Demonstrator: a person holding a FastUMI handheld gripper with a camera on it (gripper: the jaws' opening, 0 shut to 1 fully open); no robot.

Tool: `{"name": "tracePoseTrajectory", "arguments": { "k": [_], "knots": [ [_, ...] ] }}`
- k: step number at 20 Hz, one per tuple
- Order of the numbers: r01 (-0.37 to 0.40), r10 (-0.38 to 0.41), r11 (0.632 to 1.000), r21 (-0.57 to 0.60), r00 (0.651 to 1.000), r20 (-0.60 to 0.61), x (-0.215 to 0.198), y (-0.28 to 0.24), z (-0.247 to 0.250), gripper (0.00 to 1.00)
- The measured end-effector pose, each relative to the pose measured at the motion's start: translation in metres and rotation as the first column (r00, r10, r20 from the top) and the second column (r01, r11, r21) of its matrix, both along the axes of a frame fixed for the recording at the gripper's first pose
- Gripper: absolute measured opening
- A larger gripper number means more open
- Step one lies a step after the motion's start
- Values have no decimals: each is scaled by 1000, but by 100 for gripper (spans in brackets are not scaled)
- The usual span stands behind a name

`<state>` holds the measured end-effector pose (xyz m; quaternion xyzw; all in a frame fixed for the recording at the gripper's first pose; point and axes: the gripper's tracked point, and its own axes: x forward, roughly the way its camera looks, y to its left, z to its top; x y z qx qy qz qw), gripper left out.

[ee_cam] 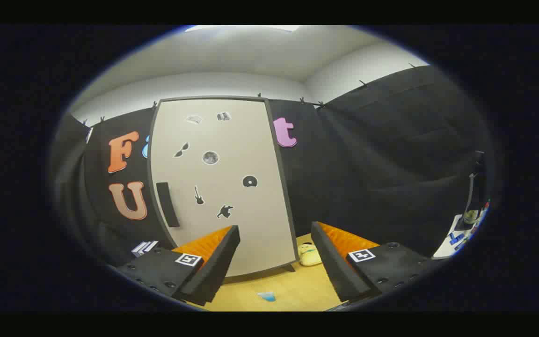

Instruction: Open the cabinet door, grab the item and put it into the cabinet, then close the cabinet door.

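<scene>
A tall pale cabinet (232, 187) stands upright on the wooden table, beyond my fingers. Its door is shut, with small dark stickers on it and a dark vertical handle (167, 204) near its left edge. A small pale yellow plush item (309, 255) lies on the table at the cabinet's lower right corner, just beyond my right finger. My gripper (275, 245) is open, its fingers wide apart, with nothing between them. It hangs a short way in front of the cabinet's lower part.
The wooden table (288, 290) runs under the fingers, with a small blue object (266, 296) lying on it between them. A white surface with small blue items (459, 236) is far off to the right. Black cloth walls stand behind and to the right.
</scene>
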<state>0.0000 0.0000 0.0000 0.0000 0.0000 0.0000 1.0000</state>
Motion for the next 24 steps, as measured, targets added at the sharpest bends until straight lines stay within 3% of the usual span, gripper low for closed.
{"name": "tracePoseTrajectory", "arguments": {
  "k": [8, 18, 24],
  "knots": [
    [37, -37, 999, -2, 999, 1, -8, -16, 5, 98],
    [16, -17, 1000, -22, 1000, -21, -2, -5, 0, 98],
    [-76, 74, 997, -34, 996, -54, 24, 47, 0, 98]
  ]
}}
